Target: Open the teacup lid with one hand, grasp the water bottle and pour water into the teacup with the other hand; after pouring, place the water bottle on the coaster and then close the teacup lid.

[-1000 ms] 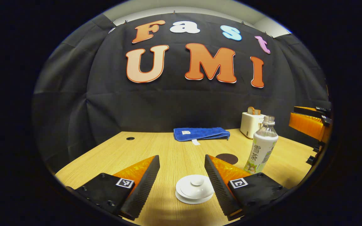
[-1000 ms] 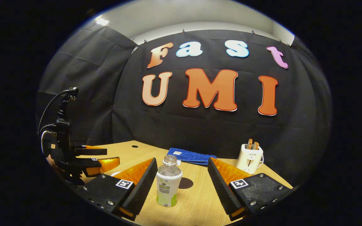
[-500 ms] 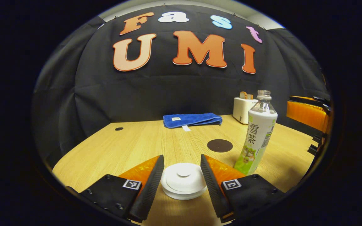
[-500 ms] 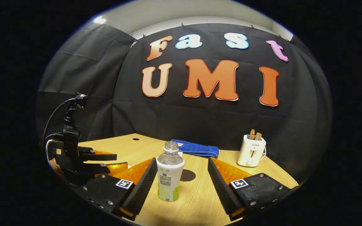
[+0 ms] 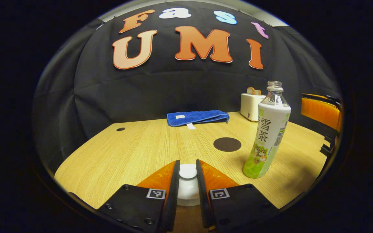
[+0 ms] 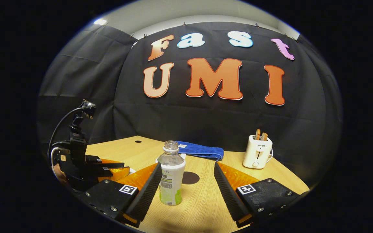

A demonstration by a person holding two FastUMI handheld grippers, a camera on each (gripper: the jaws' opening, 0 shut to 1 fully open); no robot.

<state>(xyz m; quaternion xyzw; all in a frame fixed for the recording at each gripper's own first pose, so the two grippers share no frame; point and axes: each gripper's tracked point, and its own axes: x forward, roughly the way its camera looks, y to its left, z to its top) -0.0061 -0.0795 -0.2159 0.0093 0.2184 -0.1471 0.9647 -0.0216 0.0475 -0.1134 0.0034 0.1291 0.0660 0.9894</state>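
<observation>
My left gripper (image 5: 187, 164) is shut on the knob of the white teacup lid (image 5: 188, 191), which sits low between its fingers; the cup beneath is hidden. To the right an uncapped water bottle (image 5: 267, 136) with a white and green label stands upright on the table. The round dark coaster (image 5: 227, 144) lies just behind and left of it. My right gripper (image 6: 188, 166) is open with the bottle (image 6: 171, 178) standing between its fingers, close to the left finger and apart from the right one. The coaster (image 6: 190, 178) shows behind. The left gripper (image 6: 108, 168) sits low at the left.
A folded blue towel (image 5: 197, 117) lies at the back of the wooden table (image 5: 134, 152). A white toaster (image 5: 250, 105) holding bread stands at the back right. A small dark hole (image 5: 120, 129) marks the table's far left. The right gripper (image 5: 321, 113) shows at the right edge.
My left gripper has dropped toward the lid and its fingers have closed from wide open onto the knob. The right gripper has edged closer to the bottle and stayed open.
</observation>
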